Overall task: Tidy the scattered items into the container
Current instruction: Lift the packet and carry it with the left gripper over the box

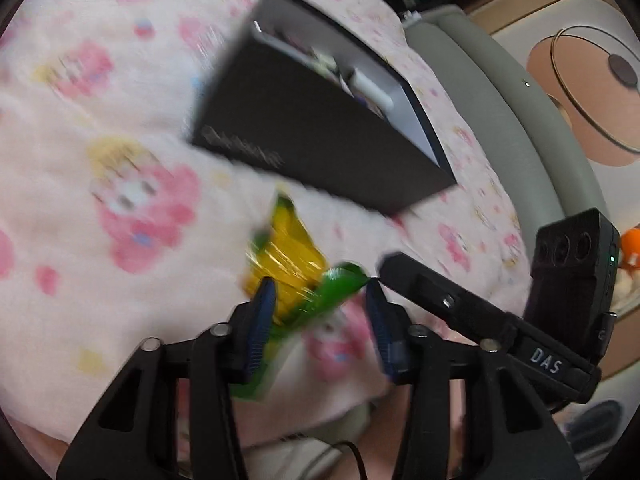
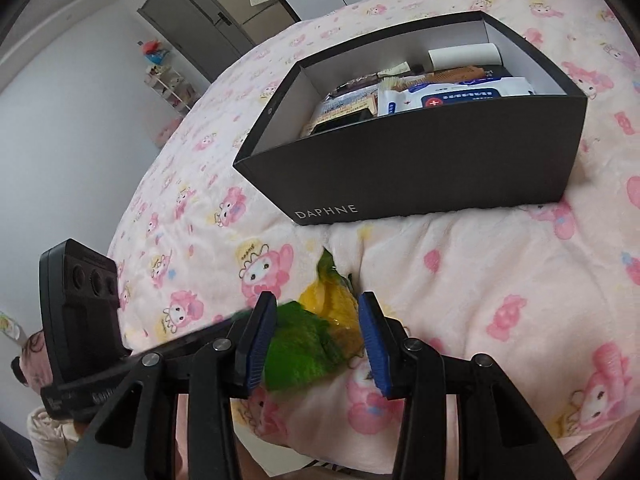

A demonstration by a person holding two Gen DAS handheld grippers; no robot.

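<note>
Logging packet (image 1: 288, 264), yellow and green, lying crumpled on blanket (image 1: 100, 100), just in front of box (image 1: 312, 140) and not yet inside it. Noting its upper end tucking into a blanket fold near the box's long black wall, lettered side facing both cameras.

Finding left gripper (image 1: 320, 292) straddling the packet from the near side: jaws standing partly apart, left pad overlapping the yellow part, green end reaching across to the right pad. Blurring too much to settle pressing; cannot tell whether gripping or merely bracketing.

Finding right gripper (image 2: 318, 304) also straddling the same packet, jaws likewise partly apart, left pad against the green part, right pad just beside the yellow. Again cannot tell whether clamping. Spotting one of its fingers (image 1: 404, 274) in the left view, tip touching or nearly touching the packet's green end.

Crowding together, both grippers, side by side over the one packet, each one's camera block showing in the other's view.

Recording box sitting open on the blanket, already holding a wipes pack (image 2: 460, 94), a white roll (image 2: 464, 56) and other flat packs, too jumbled to name.

Glimpsing grey bed edge (image 1: 480, 80) beyond the box, and door (image 2: 192, 12) and shelf (image 2: 168, 76) far off.
</note>
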